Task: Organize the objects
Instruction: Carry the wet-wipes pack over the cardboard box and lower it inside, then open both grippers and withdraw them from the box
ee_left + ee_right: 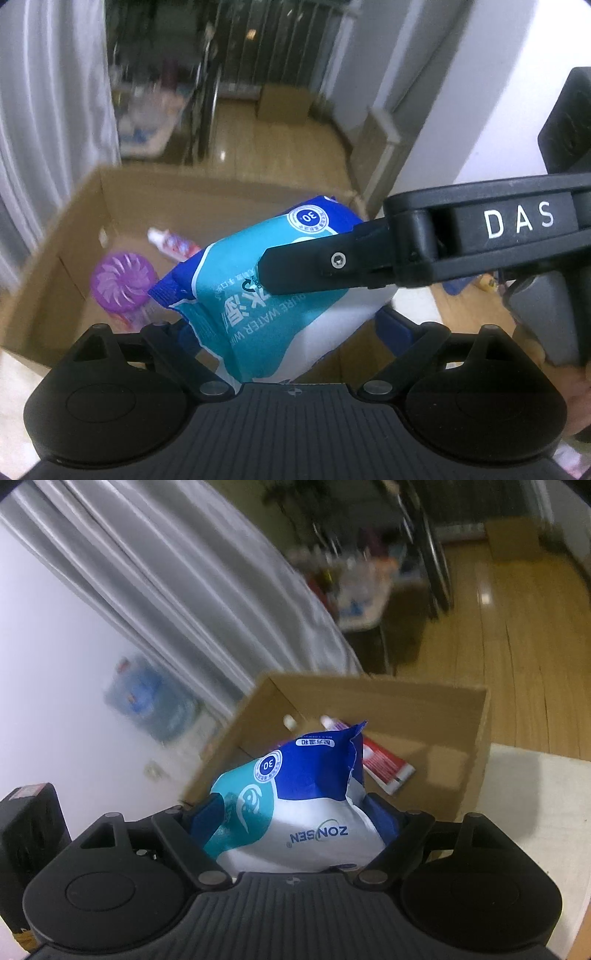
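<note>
A blue, teal and white pack of wet wipes (258, 295) hangs over an open cardboard box (92, 192). My left gripper (288, 332) is shut on the pack's near end, with its blue pads against both sides. One finger (306, 271) of the right gripper crosses the pack from the right and presses on it. In the right wrist view the same pack (314, 812) fills the gap in my right gripper (295, 819), which is shut on it. The box (480, 720) lies just beyond.
Inside the box lie a purple air freshener (120, 280) and a red and white tube (384, 768). Grey curtains (184, 590) hang to the left. Wooden floor (517, 627), a cluttered low table (365, 590) and a small carton (284, 105) lie beyond.
</note>
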Demonstrator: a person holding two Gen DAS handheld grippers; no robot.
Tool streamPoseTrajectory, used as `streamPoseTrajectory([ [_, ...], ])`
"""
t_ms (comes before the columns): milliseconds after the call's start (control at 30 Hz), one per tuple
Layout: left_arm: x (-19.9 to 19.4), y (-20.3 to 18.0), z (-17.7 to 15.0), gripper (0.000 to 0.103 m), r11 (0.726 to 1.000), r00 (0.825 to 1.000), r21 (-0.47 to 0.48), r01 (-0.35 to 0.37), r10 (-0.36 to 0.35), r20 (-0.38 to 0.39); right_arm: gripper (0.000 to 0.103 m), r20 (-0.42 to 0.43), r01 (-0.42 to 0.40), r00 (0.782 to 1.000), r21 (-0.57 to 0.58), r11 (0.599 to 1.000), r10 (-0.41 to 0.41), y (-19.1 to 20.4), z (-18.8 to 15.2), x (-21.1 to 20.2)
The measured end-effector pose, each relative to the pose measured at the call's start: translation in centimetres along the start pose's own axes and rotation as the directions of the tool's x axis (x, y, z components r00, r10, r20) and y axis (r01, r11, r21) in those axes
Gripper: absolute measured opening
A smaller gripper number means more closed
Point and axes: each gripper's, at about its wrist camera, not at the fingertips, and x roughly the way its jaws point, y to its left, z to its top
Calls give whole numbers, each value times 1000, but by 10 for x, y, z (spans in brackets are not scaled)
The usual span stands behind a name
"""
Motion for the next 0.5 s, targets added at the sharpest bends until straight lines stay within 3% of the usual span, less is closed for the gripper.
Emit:
streamPoseTrajectory([
  [233, 37, 14, 2, 93, 995, 997, -99, -9, 2, -72, 84, -113, 50, 992, -92, 995, -60, -19, 25, 44],
  [367, 41, 5, -6, 100, 996, 995, -85, 9, -17, -102, 83, -60, 140, 986, -174, 975, -153, -20, 33, 45],
  [500, 36, 8, -12, 100, 992, 991, -103, 70, -81, -105, 83, -4, 135, 990, -169, 976, -138, -21, 37, 33],
])
